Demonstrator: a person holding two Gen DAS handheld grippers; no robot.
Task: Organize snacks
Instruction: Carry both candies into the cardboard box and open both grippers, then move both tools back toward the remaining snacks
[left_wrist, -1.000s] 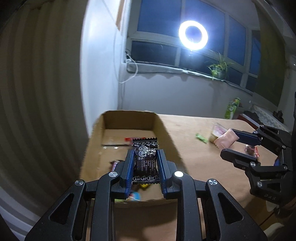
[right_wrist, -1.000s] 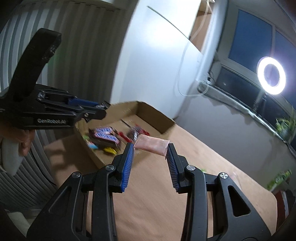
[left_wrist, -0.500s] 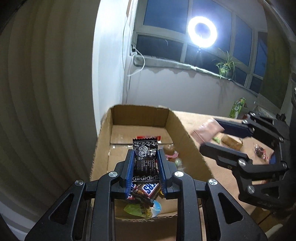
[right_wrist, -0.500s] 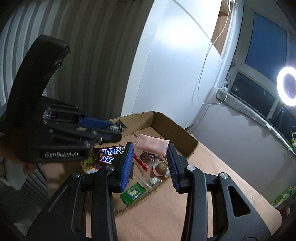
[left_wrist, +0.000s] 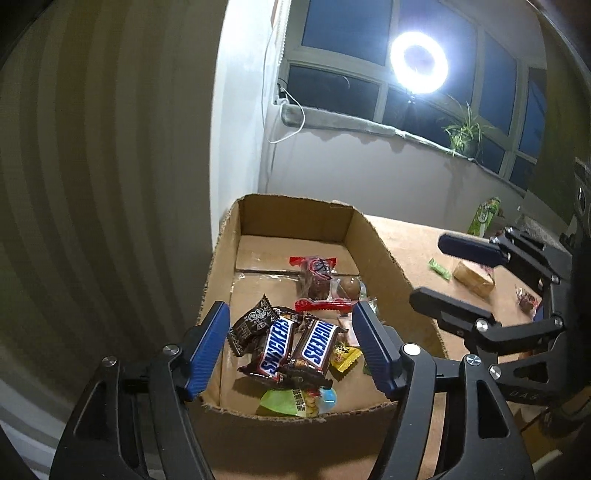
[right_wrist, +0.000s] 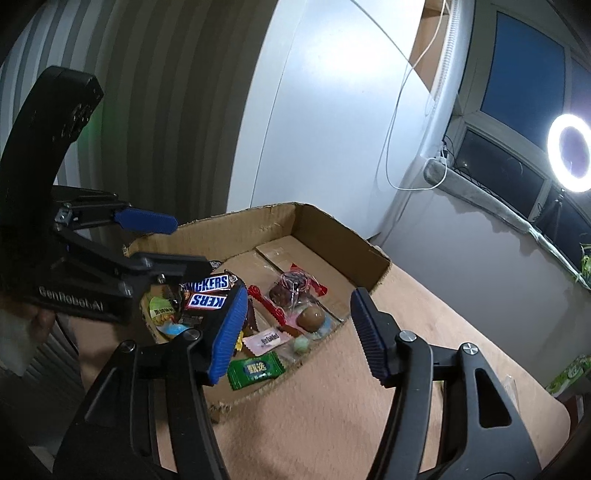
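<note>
An open cardboard box (left_wrist: 295, 203) (right_wrist: 334, 223) stands at the table's left end and holds several snacks, among them two Snickers bars (left_wrist: 295, 345) (right_wrist: 207, 291). My left gripper (left_wrist: 291, 343) (right_wrist: 190, 242) hangs over the box's near end. Its jaws are opening with nothing pressed between the pads. A black packet (left_wrist: 253, 325) lies loose in the box beneath it. My right gripper (right_wrist: 299, 295) (left_wrist: 428, 267) hovers above the box's right wall, its jaws also opening and bare. A pink packet (right_wrist: 264, 339) rests inside the box below it.
On the brown table (left_wrist: 413, 243) right of the box lie a green candy (left_wrist: 439, 269), a tan packet (left_wrist: 472, 278) and a red candy (left_wrist: 528, 301). A green carton (left_wrist: 484, 218) stands at the back. A white wall is behind the box. A hand (right_wrist: 37, 321) holds the left gripper.
Both grippers moved over the box and spread their jaws. The black packet left the left gripper and the pink packet left the right gripper; both now lie in the box.
</note>
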